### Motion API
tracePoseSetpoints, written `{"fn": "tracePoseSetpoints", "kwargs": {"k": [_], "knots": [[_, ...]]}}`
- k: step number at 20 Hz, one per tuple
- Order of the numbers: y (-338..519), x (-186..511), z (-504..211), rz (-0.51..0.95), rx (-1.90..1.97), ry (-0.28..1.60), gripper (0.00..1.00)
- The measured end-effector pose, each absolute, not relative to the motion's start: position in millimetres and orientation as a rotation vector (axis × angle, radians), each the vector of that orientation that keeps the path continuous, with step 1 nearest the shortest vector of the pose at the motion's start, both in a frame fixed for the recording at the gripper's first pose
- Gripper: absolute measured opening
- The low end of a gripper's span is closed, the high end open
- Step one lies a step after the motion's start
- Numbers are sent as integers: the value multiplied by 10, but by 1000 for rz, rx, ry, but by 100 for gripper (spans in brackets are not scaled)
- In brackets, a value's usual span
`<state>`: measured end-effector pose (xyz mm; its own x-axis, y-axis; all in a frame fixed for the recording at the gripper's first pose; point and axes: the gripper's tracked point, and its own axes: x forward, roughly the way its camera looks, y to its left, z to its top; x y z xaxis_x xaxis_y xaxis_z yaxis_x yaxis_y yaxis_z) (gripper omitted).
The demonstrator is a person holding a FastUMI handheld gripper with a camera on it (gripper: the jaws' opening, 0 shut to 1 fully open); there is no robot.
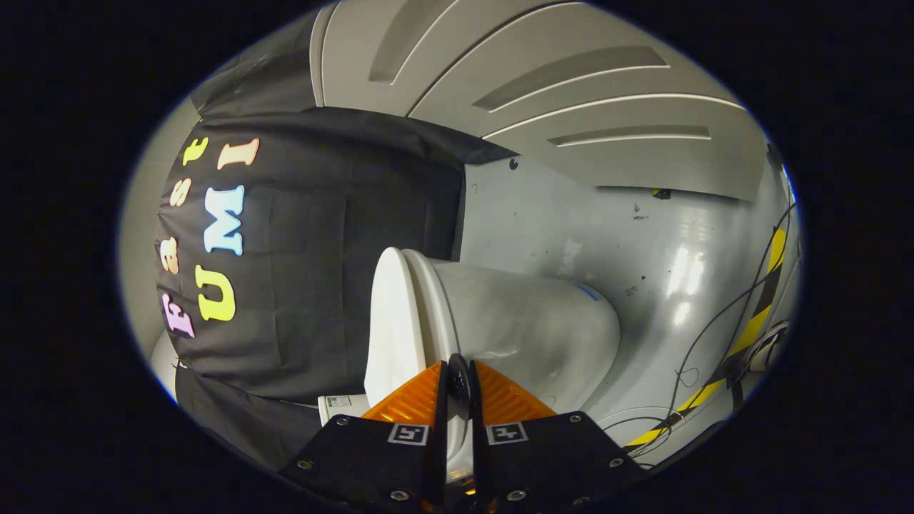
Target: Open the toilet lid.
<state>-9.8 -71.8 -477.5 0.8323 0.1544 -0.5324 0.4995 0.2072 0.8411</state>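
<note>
The gripper is being held rolled onto its side, so the whole booth is showing tipped over. Its fingers are lying close together with only a thin slit between them, and whether they are pinching anything there cannot be told. Their tips are sitting right at the near edge of the toilet, around where the lid is meeting the bowl.

The lid is lying closed against the seat, its thin white rim running away from the fingertips. Just to the left of the lid the black cloth wall is hanging close, leaving a narrow gap there. To the right of the bowl the grey floor is spreading out glossy and open. Farther right, thin cables are trailing across the floor beside a yellow-and-black tape strip. Beyond the toilet a pale panelled wall is closing off the far side.
</note>
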Motion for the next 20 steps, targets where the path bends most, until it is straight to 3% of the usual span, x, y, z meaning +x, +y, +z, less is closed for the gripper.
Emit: {"fn": "tracePoseSetpoints", "kwargs": {"k": [2, 4, 20], "knots": [[-723, -100, -4742, -260, 1308, 582, 7], [-736, -84, -4717, -264, 1230, 592, 5], [-674, -41, -4194, -300, 932, 612, 2]]}}
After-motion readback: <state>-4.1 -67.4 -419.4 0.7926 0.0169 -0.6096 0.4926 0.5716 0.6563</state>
